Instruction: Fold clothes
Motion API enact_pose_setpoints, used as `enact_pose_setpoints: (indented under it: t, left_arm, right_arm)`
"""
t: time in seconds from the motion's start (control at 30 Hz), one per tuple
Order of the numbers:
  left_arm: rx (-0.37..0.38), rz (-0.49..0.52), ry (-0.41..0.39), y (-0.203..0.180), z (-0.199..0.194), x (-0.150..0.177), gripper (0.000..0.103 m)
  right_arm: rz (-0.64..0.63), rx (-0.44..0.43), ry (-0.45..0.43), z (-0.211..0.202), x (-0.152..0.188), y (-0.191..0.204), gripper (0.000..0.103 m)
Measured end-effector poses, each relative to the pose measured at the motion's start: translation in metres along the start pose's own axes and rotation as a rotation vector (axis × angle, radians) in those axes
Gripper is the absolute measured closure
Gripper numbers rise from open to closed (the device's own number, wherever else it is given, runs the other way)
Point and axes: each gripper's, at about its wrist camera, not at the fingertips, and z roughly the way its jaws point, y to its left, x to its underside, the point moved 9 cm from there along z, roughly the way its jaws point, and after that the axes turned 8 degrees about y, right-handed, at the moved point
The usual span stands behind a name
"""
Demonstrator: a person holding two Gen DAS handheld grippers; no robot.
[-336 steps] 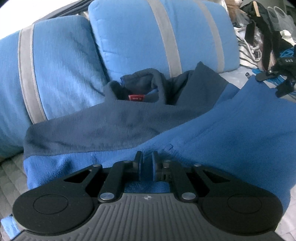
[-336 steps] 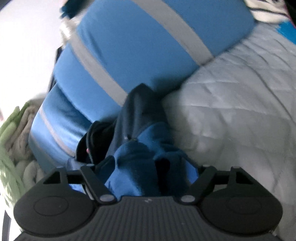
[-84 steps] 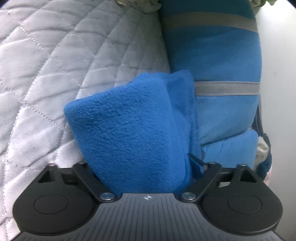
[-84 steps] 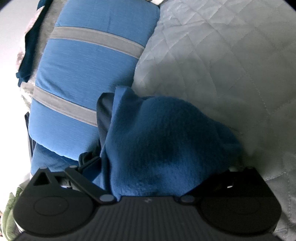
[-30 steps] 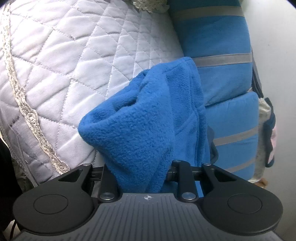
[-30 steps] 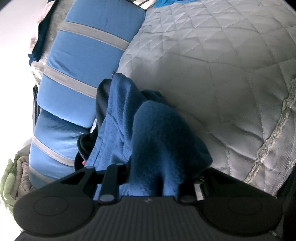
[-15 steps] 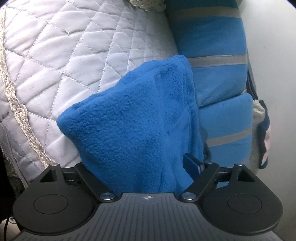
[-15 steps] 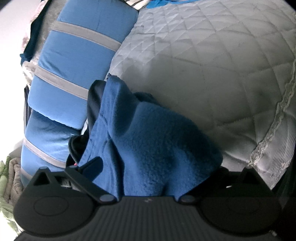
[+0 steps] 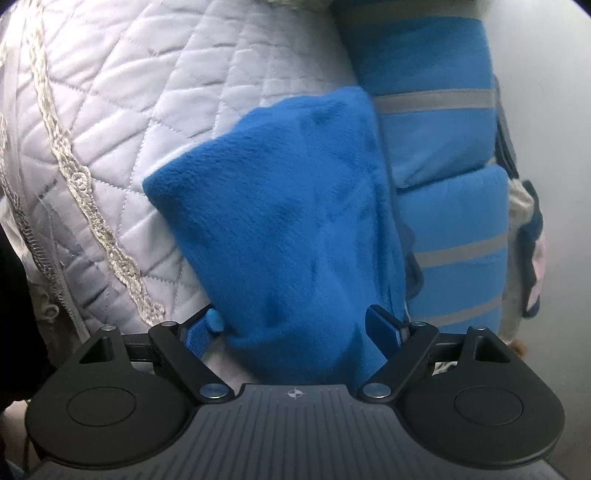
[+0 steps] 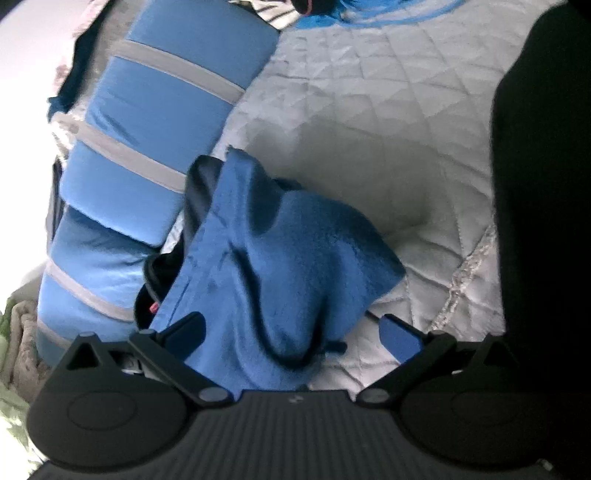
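Note:
A folded blue fleece top (image 9: 295, 221) lies on the white quilted bedspread (image 9: 147, 110), its edge against the blue pillows. In the left wrist view my left gripper (image 9: 291, 328) stands open. The near end of the fleece lies between its blue pads (image 9: 382, 326) without being pinched. In the right wrist view the same fleece (image 10: 280, 266) shows its dark navy collar (image 10: 162, 273) on the pillow side. My right gripper (image 10: 291, 334) is wide open over the near edge of the fleece, and its right pad (image 10: 400, 339) stands clear of the cloth.
Two blue pillows with grey stripes (image 9: 443, 147) (image 10: 155, 122) line the bed's edge beside a pale wall. A lace trim (image 9: 92, 206) runs along the quilt. A dark shape (image 10: 539, 184) fills the right of the right wrist view. Loose clothes (image 10: 332, 14) lie at the far end.
Both grippers have gone from shut on the fleece to open and have let it go. The fleece has settled flatter on the quilt, and both cameras have pulled back a little.

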Motion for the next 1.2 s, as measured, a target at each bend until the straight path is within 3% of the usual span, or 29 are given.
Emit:
enact_pose_setpoints:
  t: [0.17,0.3,0.47,0.57,0.73,0.97,1.07,1.2]
  left_arm:
    - [-0.051,0.097,0.008,-0.016,-0.013,0.015,0.018]
    - [-0.082,0.273,-0.005,-0.045,-0.018,0.024,0.018]
    - [-0.121,0.535,-0.015,-0.085,-0.017,0.039,0.018]
    - [-0.118,0.647,-0.048,-0.102,-0.015,0.040,0.018]
    - [-0.143,0.795,-0.091,-0.119,-0.013,0.033,0.018]
    - [-0.157,0.971,-0.164,-0.148,-0.012,0.007,0.018]
    - [-0.210,1.012,-0.214,-0.158,-0.013,-0.020,0.018]
    - [-0.225,1.023,-0.221,-0.161,-0.004,-0.058,0.018]
  right_arm:
    - [-0.098,-0.002,-0.009,-0.021,0.012,0.015,0.000]
    - [-0.215,0.013,-0.037,-0.038,0.022,0.036,0.000]
    - [-0.511,0.019,-0.145,-0.058,0.026,0.078,0.000]
    - [-0.647,0.021,-0.205,-0.057,0.020,0.097,0.000]
    - [-0.743,0.031,-0.210,-0.035,-0.002,0.108,0.000]
    - [-0.915,0.064,-0.224,-0.004,-0.025,0.130,0.000]
    - [-0.974,0.065,-0.212,0.011,-0.039,0.144,0.000]
    - [-1.044,0.015,-0.160,0.038,-0.065,0.155,0.000]
